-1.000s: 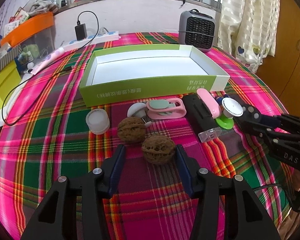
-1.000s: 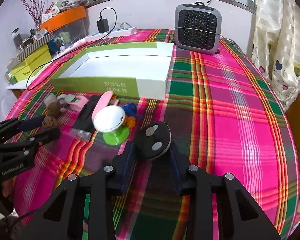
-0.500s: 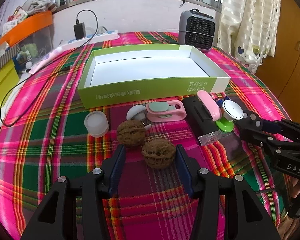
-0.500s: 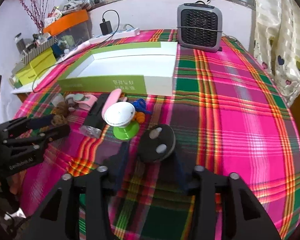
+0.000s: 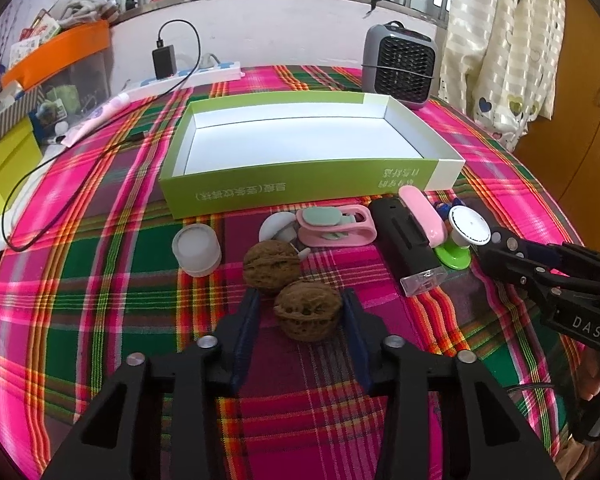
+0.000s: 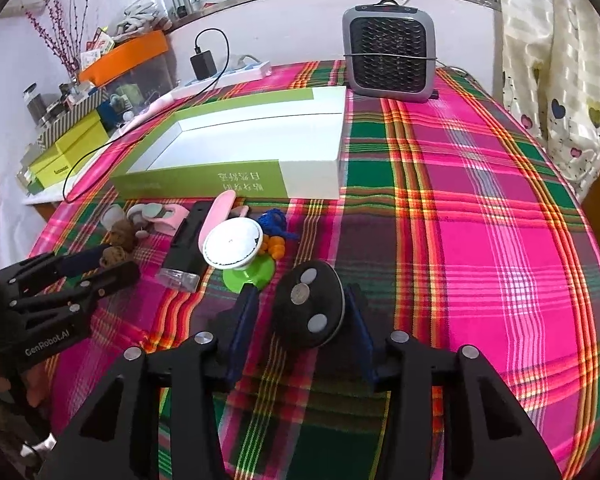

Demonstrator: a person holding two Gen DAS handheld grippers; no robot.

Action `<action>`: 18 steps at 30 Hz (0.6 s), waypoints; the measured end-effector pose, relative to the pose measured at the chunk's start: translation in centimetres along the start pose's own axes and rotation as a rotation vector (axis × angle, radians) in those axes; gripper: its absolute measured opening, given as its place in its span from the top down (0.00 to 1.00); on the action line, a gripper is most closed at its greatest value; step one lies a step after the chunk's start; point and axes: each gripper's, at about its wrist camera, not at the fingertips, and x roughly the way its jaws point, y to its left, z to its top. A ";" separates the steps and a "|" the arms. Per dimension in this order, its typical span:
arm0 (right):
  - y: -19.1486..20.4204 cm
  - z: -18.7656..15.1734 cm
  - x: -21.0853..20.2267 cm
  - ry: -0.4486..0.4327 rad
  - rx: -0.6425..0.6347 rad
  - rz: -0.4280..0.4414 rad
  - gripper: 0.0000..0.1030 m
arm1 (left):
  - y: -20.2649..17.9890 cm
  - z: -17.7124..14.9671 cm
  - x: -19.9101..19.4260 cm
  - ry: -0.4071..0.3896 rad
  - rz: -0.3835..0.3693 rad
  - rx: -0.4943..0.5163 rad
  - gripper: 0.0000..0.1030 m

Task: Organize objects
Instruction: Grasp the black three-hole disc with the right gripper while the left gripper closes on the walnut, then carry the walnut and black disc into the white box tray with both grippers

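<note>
My left gripper point(image 5: 298, 304) is open around a brown walnut point(image 5: 307, 310) on the plaid cloth; its right finger touches the nut, the left stands a little off. A second walnut point(image 5: 272, 266) lies just beyond. My right gripper point(image 6: 300, 308) is open with a black round disc point(image 6: 309, 314) carrying three metal studs between its fingers. The empty green and white box point(image 5: 300, 138) stands behind the row of objects: a white cap point(image 5: 196, 249), a pink clip point(image 5: 336, 226), a black device point(image 5: 408, 244), a pink case point(image 5: 422, 214) and a white dial on a green base point(image 5: 466, 232).
A grey fan heater point(image 5: 400, 64) stands behind the box at the back right. A power strip with charger point(image 5: 188, 72) and a black cable point(image 5: 32, 184) lie at the back left, beside yellow boxes point(image 5: 0, 184). The table edge curves away on the right point(image 6: 596, 240).
The left gripper's jaws have narrowed slightly around the near walnut. The right gripper with the black disc between its fingers has shifted a little; the disc now sits lower between them.
</note>
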 end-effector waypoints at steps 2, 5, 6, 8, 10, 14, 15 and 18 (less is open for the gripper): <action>-0.2 0.0 0.0 -0.001 0.009 -0.002 0.65 | 0.0 0.0 0.0 -0.001 0.003 -0.001 0.67; -0.4 -0.1 -0.1 -0.004 0.016 -0.001 0.66 | 0.0 0.0 0.0 -0.001 0.007 -0.003 0.69; -0.3 -0.1 -0.2 -0.004 0.014 -0.003 0.66 | 0.0 0.0 0.0 -0.001 0.007 -0.003 0.70; -0.3 -0.1 -0.2 -0.004 0.013 -0.004 0.67 | 0.1 -0.1 0.0 -0.002 0.005 -0.003 0.70; -0.2 -0.1 -0.2 -0.006 0.013 -0.006 0.67 | 0.0 0.0 0.0 -0.002 0.006 -0.003 0.70; -0.1 -0.2 -0.4 -0.012 0.008 -0.008 0.70 | 0.0 -0.1 -0.1 -0.002 0.004 -0.004 0.70; -0.1 -0.2 -0.4 -0.013 0.007 -0.009 0.70 | 0.0 -0.1 -0.1 -0.002 0.003 -0.005 0.70; -0.1 -0.1 -0.5 -0.014 0.007 -0.006 0.70 | 0.0 -0.1 -0.1 -0.002 0.004 -0.004 0.70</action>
